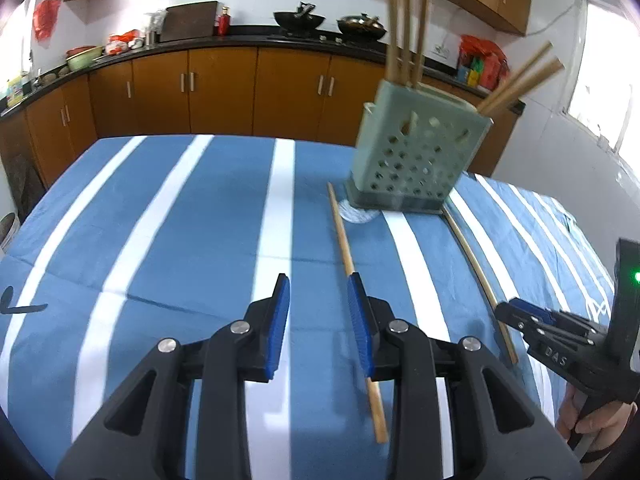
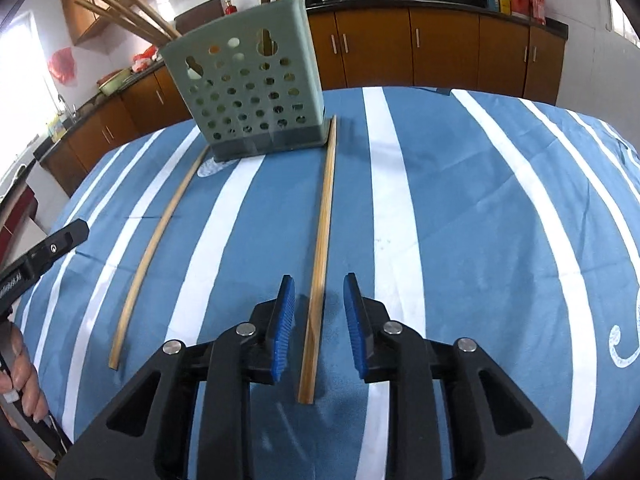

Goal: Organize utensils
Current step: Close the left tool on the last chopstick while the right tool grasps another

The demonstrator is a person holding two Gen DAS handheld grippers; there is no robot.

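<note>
While two chopsticks lie loose before the holder [image 2: 256, 96], each spread claw is positioned for pickup: right claw [image 2: 319, 312] straddles one chopstick [image 2: 320, 248]; closing is required next.

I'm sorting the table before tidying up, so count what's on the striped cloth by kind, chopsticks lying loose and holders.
Loose chopsticks on the cloth: 2, the left chopstick and the right chopstick
Green holder: 1, with more chopsticks standing inside, partly cut off, so not counted
Total: 3
</note>
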